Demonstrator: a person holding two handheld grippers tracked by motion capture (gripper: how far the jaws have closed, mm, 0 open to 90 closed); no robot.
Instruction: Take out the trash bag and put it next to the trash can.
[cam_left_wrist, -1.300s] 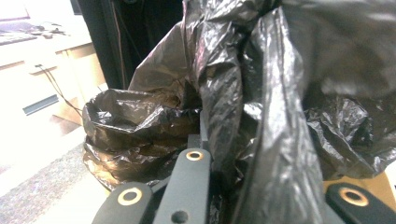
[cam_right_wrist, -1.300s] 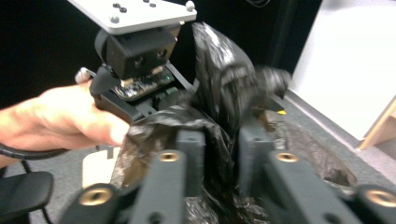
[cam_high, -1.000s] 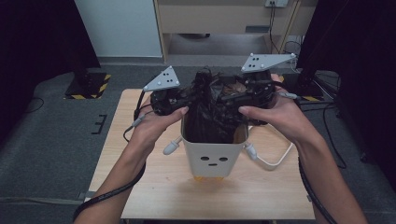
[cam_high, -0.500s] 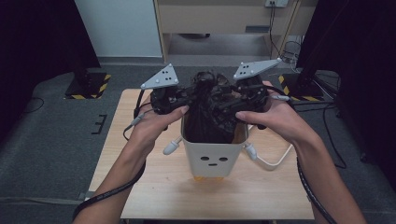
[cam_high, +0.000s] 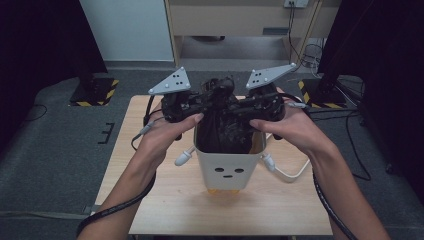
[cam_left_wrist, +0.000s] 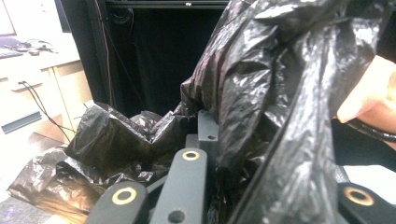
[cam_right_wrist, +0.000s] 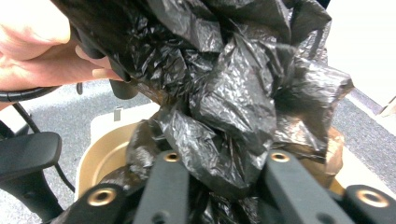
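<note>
A black plastic bag (cam_high: 224, 125) lines a white bin (cam_high: 227, 170) with a small face on its front, standing mid-table. Both grippers meet over the bin's mouth, at the bunched top of the bag. My left gripper (cam_high: 200, 104) is shut on a fold of the bag (cam_left_wrist: 280, 93), which drapes over its jaws (cam_left_wrist: 261, 186). My right gripper (cam_high: 242, 106) has just been closing, and crumpled bag (cam_right_wrist: 233, 93) is pinched between its jaws (cam_right_wrist: 224, 161). Below it the bin's tan inside (cam_right_wrist: 100, 158) shows. The person's other hand (cam_right_wrist: 42, 51) is close behind the bag.
The bin stands on a small wooden table (cam_high: 165, 200). White plug-like pieces (cam_high: 184, 158) and a white cord (cam_high: 290, 175) lie beside the bin. Black cables trail from both forearms off the near edge. Grey floor surrounds the table, with a cabinet beyond.
The right gripper has shifted slightly left toward the left gripper and its plate has dropped a little. Its jaws have closed in on the bag. The left hand has stayed put.
</note>
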